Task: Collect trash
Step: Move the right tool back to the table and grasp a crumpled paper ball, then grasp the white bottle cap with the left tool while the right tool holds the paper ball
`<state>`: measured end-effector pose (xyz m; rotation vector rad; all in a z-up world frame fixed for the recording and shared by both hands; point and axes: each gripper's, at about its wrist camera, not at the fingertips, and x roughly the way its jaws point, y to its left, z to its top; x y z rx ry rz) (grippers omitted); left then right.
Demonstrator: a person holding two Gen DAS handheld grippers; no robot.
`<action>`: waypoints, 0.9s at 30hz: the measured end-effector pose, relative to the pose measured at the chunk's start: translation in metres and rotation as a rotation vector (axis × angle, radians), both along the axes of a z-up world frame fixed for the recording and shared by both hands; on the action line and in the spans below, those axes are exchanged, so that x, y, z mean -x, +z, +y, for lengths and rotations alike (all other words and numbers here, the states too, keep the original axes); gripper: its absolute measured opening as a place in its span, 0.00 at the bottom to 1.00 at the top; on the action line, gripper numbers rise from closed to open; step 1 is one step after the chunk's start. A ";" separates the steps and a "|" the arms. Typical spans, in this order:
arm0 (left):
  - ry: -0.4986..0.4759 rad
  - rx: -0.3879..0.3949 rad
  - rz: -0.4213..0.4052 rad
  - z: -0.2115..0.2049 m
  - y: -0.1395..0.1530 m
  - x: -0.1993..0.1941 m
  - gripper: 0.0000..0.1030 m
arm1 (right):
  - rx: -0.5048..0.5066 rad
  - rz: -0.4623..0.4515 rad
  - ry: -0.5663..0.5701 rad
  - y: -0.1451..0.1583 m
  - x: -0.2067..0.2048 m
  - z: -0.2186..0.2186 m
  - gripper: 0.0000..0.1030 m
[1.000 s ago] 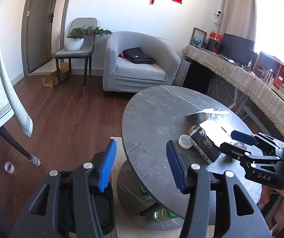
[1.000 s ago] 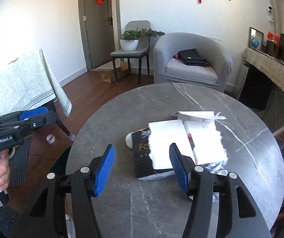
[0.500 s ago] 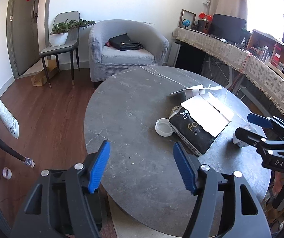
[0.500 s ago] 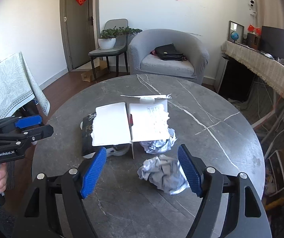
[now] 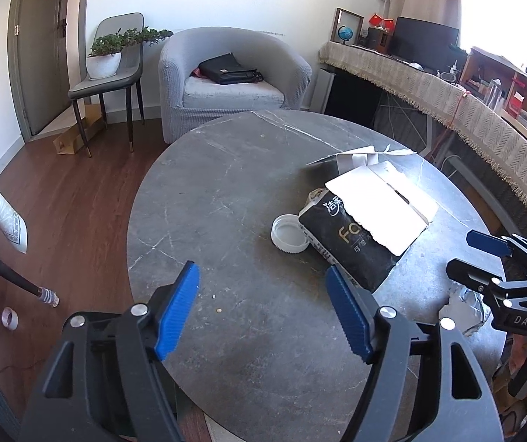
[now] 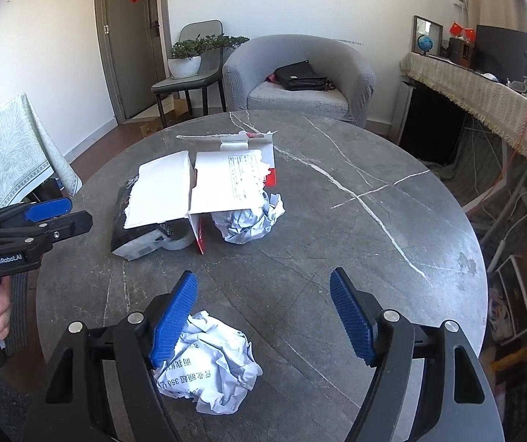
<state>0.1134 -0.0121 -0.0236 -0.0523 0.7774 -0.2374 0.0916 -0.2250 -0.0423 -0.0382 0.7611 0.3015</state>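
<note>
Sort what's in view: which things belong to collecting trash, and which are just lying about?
Trash:
near paper ball, under the open right gripper
far paper ball
torn box
black packet
white lid
left gripper, open, empty

Lying about:
bag on armchair
plant on chair
table

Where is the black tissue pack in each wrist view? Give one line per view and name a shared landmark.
Left wrist view: the black tissue pack lies right of centre on the round table, under the torn white carton, with the white cap at its left.
Right wrist view: the pack is left of centre, mostly under the carton.
Shared landmark: the grey armchair beyond the table.
</note>
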 end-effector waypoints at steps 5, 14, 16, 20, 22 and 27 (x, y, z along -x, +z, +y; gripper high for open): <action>0.004 -0.012 0.005 -0.005 -0.002 -0.003 0.74 | -0.086 0.026 0.067 0.004 0.010 0.003 0.73; -0.011 -0.007 0.017 -0.018 -0.006 -0.008 0.75 | -0.001 0.077 0.115 -0.005 0.023 0.016 0.60; -0.012 -0.008 0.021 -0.020 -0.007 -0.009 0.75 | 0.004 0.083 0.111 -0.007 0.023 0.015 0.55; -0.010 -0.007 0.032 -0.020 -0.006 -0.013 0.75 | 0.005 0.075 0.109 -0.007 0.023 0.013 0.52; -0.008 -0.032 0.030 -0.020 -0.005 -0.013 0.74 | -0.009 0.076 0.111 -0.007 0.022 0.011 0.52; 0.014 -0.057 0.020 -0.010 -0.002 -0.015 0.67 | -0.042 0.055 0.098 0.001 0.020 0.004 0.52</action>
